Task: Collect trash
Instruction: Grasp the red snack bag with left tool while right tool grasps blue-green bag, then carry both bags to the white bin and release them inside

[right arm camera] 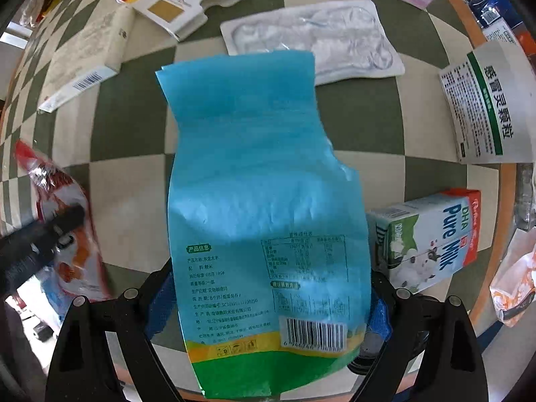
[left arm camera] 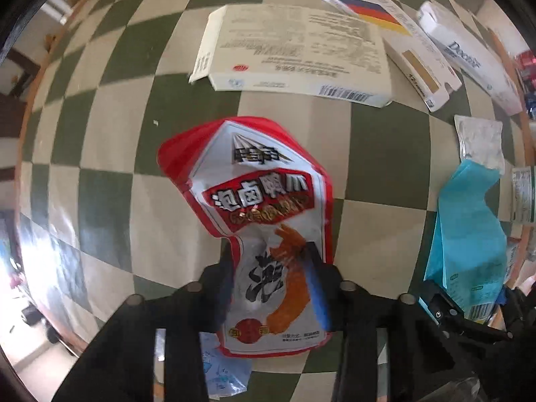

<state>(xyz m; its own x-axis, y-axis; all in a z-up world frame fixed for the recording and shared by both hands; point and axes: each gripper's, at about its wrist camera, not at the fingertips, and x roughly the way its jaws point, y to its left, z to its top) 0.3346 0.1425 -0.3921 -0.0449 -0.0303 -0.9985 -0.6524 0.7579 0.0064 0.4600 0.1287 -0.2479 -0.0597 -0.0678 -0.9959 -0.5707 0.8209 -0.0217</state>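
Two pickups at once here, both tools aimed straight down at the checkered tabletop.

Left gripper: jaws pinched in narrow on the lower part of the red-and-white snack pouch, pads squeezing it from both sides, wrapper crumpled and bulging above the pinch. Probably grabbed mid-body because a floppy empty pouch offers no stiff edge to hold.

Right gripper: jaws wide apart, straddling the blue rice bag near its barcode end, blue pads right at both side edges. Looks like contact across the full width, hence the broad spread; how firm the hold is, hard to say.

Plenty of other trash around: white medicine box, flag-striped carton, clear blister tray, Pure Milk carton just beside the right jaw, green-striped sachet.

No bin visible in either view.
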